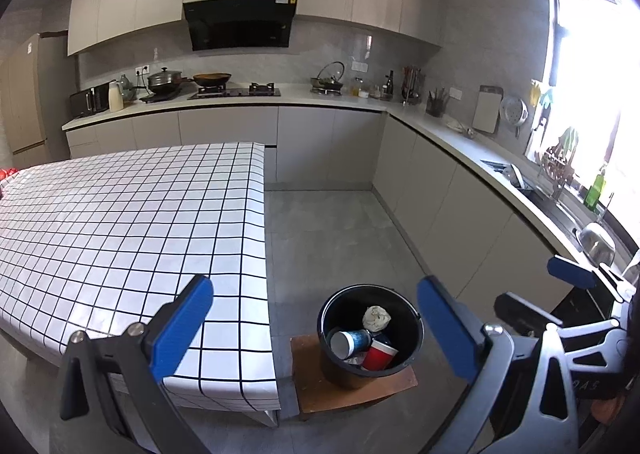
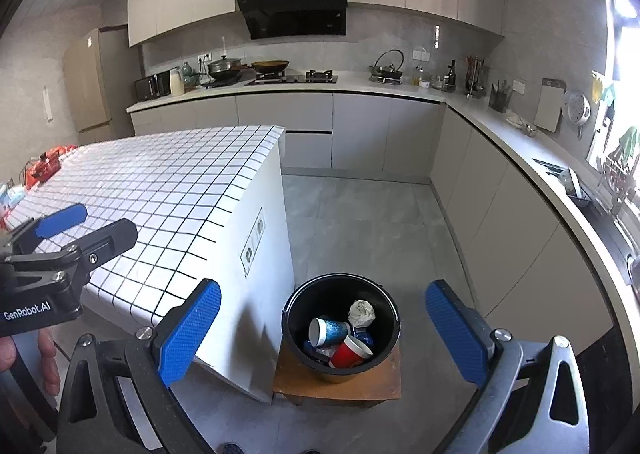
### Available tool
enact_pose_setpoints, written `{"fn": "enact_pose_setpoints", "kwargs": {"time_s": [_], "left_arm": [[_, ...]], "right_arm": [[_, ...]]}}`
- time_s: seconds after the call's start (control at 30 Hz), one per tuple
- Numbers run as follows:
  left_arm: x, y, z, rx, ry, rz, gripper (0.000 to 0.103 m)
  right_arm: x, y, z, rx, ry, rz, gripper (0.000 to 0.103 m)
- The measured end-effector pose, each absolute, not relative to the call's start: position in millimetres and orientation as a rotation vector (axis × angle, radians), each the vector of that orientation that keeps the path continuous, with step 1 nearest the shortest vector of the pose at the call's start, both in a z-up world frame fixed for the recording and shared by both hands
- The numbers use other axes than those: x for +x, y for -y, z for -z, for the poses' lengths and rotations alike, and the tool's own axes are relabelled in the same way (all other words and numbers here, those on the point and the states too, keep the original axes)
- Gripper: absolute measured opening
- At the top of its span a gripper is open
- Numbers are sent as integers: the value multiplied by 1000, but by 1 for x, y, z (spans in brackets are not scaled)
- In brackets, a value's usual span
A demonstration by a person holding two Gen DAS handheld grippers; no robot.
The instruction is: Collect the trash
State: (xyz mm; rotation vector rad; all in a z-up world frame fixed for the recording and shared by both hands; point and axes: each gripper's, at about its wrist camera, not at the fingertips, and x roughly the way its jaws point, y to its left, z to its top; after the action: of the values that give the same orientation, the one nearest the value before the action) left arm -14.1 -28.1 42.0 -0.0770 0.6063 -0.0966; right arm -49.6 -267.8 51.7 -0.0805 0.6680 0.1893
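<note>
A black bucket (image 1: 343, 304) (image 2: 320, 296) stands on a low wooden stool (image 1: 320, 390) (image 2: 292, 378) on the floor, beside the table's corner. Inside lie a red cup (image 1: 379, 355) (image 2: 350, 352), a blue and white cup (image 1: 352, 341) (image 2: 329, 330) and a crumpled paper ball (image 1: 376, 317) (image 2: 361, 313). My left gripper (image 1: 316, 320) (image 2: 90, 230) is open and holds nothing; it hangs above the table's near corner. My right gripper (image 2: 324, 330) (image 1: 548, 292) is open too, with nothing between its fingers, and hovers high above the bucket.
A table with a white gridded cloth (image 1: 120, 222) (image 2: 168, 190) fills the left side; red items (image 2: 46, 166) sit at its far end. Kitchen counters (image 1: 440, 130) (image 2: 500, 134) run along the back and right walls. Grey floor (image 1: 332, 238) lies between them.
</note>
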Motion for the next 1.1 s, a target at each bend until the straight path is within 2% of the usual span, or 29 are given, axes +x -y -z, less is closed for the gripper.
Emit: {"fn": "enact_pose_setpoints", "kwargs": {"time_s": [1.1], "left_arm": [[-20,40,-46,-74,-593,104,102]], "right_arm": [[-49,274,-54,-49,-651,-188,103]]}}
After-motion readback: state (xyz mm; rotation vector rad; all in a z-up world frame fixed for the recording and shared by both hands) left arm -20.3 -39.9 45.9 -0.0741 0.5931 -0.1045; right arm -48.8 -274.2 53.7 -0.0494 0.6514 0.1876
